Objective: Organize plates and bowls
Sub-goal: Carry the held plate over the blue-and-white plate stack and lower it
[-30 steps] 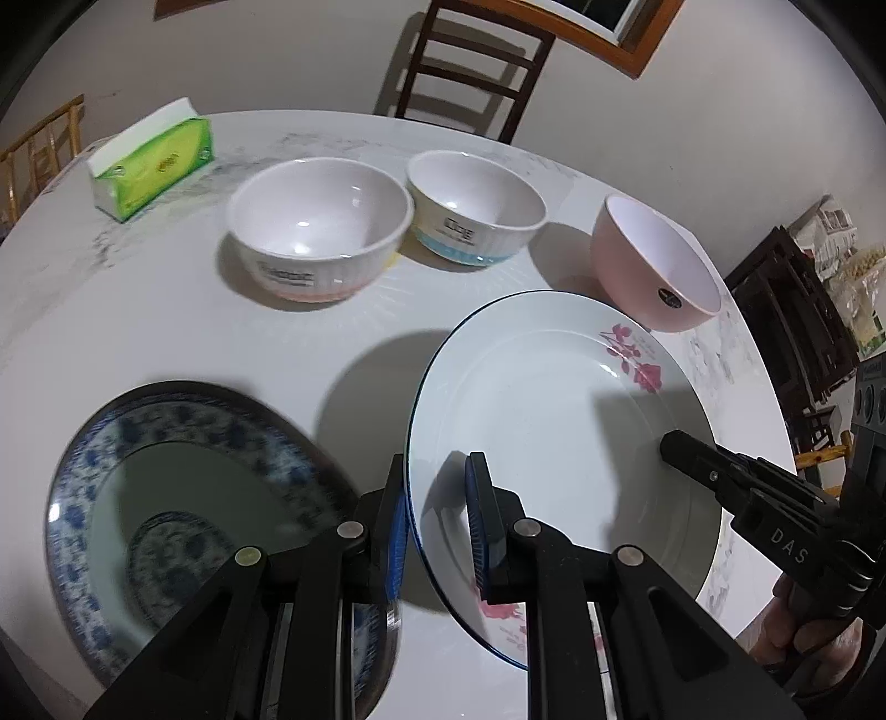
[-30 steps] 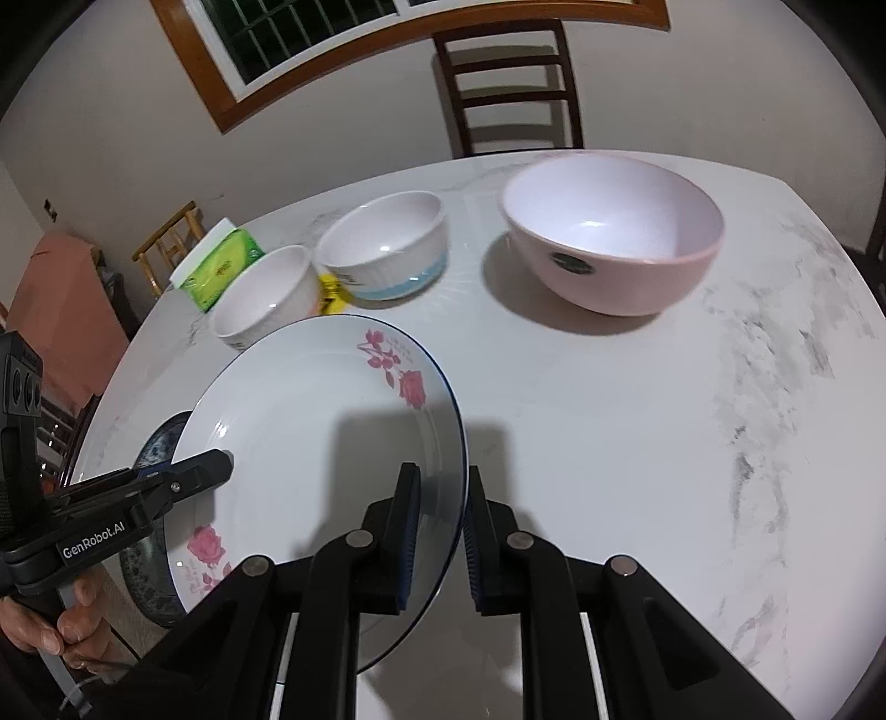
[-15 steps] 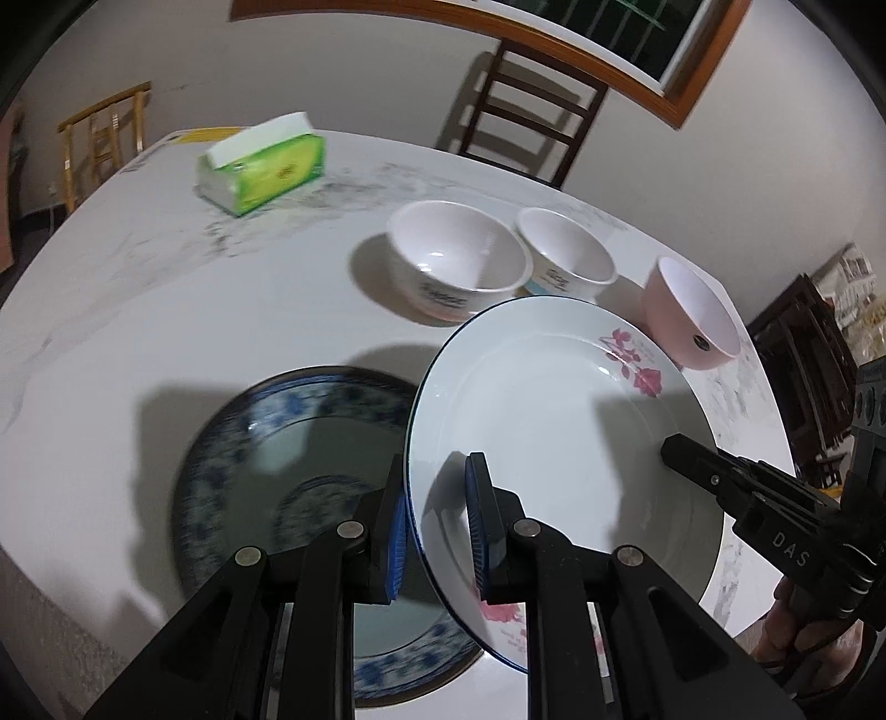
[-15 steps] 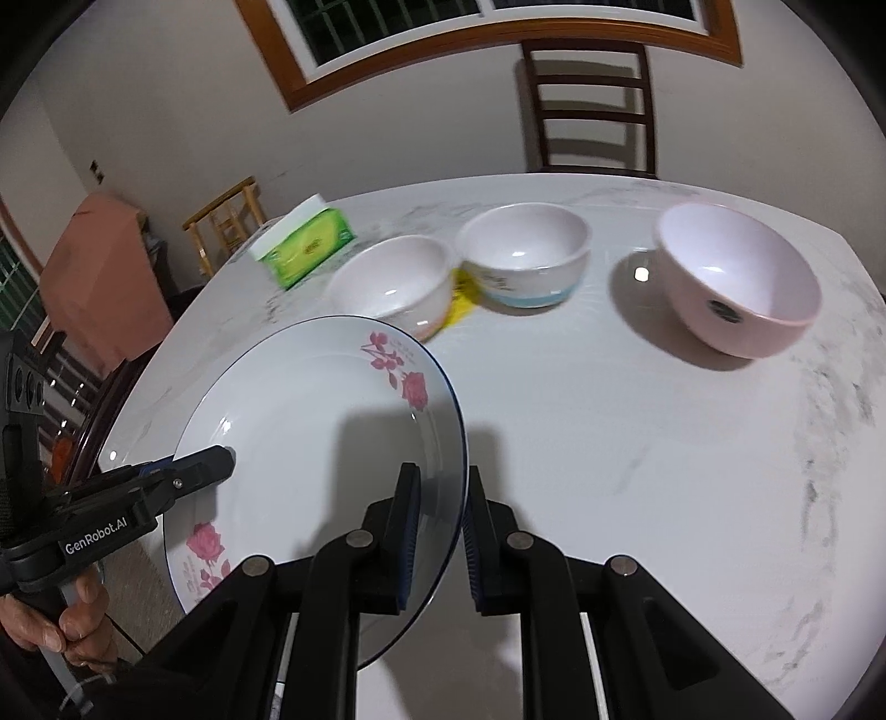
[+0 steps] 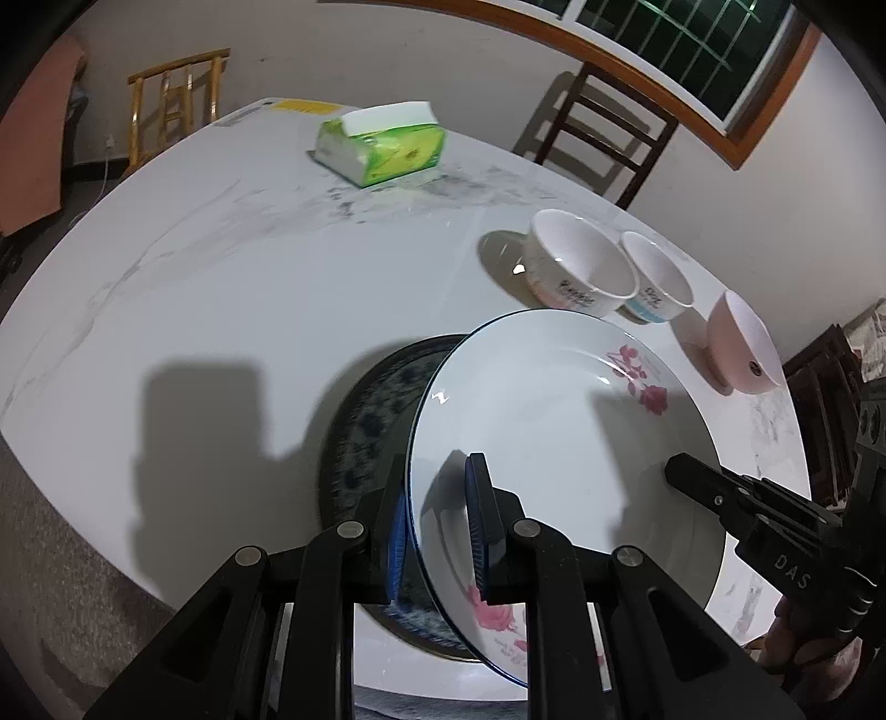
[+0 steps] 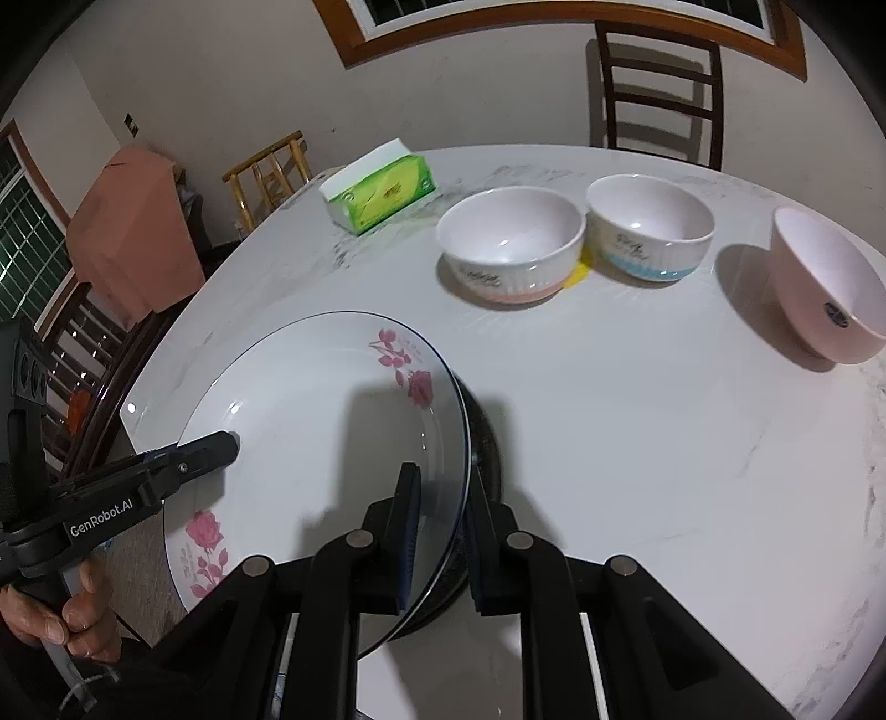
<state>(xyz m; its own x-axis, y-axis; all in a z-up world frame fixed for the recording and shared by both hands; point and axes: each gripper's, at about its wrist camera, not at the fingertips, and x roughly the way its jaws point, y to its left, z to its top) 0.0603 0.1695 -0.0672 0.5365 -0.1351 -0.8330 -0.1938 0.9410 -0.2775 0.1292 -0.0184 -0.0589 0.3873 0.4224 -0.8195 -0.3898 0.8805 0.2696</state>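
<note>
Above the blue-patterned plate [image 5: 365,421] near the table edge [image 5: 232,288], rose-printed plate [image 5: 554,443] pinched at opposite rims by left gripper [image 5: 434,526] and right gripper [image 6: 440,537], stacking step, level lowering next.

A dark wooden chair [image 6: 659,88] stands against the pale wall [image 6: 221,72] beneath a wood-framed barred window [image 5: 675,50].
</note>
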